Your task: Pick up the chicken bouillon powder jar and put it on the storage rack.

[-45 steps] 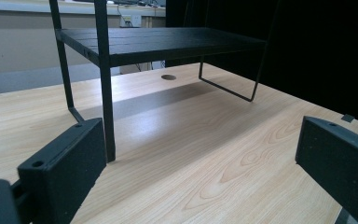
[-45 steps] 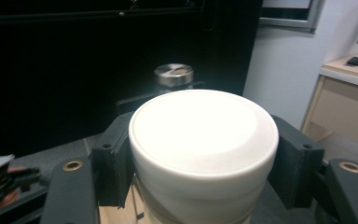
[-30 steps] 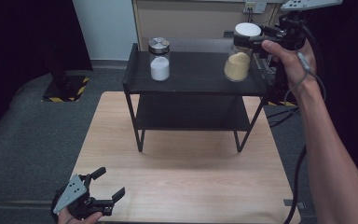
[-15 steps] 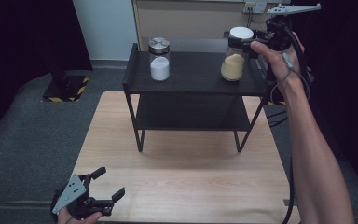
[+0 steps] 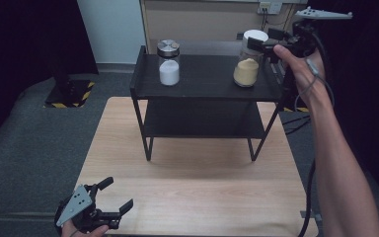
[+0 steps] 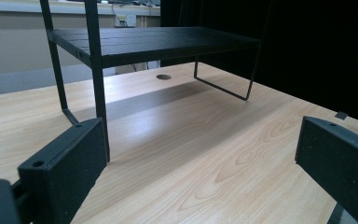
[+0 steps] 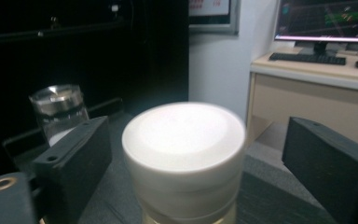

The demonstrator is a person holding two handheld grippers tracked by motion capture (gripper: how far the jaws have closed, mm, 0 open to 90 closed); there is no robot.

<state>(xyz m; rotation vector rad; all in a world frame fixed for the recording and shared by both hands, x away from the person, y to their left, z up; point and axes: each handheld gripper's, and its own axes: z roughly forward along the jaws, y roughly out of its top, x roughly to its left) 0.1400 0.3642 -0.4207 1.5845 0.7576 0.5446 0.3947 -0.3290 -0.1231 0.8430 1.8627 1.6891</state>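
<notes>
A glass jar with a white lid and yellow powder point(image 5: 247, 64) stands on the right end of the black shelf's top point(image 5: 202, 84). My right gripper point(image 5: 253, 42) is level with its lid point(image 7: 184, 140). The jaws have just been opening and stand on either side of the lid, with a gap on each side. A second jar with a silver lid and white powder point(image 5: 169, 61) stands to the left on the same top point(image 7: 58, 109). My left gripper point(image 5: 117, 193) rests open and empty at the table's front left corner point(image 6: 200, 158).
The black two-level shelf stands on thin legs point(image 5: 149, 145) at the back of the wooden table point(image 5: 197, 192); its lower level point(image 5: 197, 121) is bare. A cable point(image 5: 310, 197) hangs from the right gripper beside the table's right edge. A beige cabinet point(image 5: 202, 19) stands behind the shelf.
The right gripper came down a little with the yellow-powder jar, which now stands on the shelf top, and its jaws have let go of the lid. The left gripper has not moved.
</notes>
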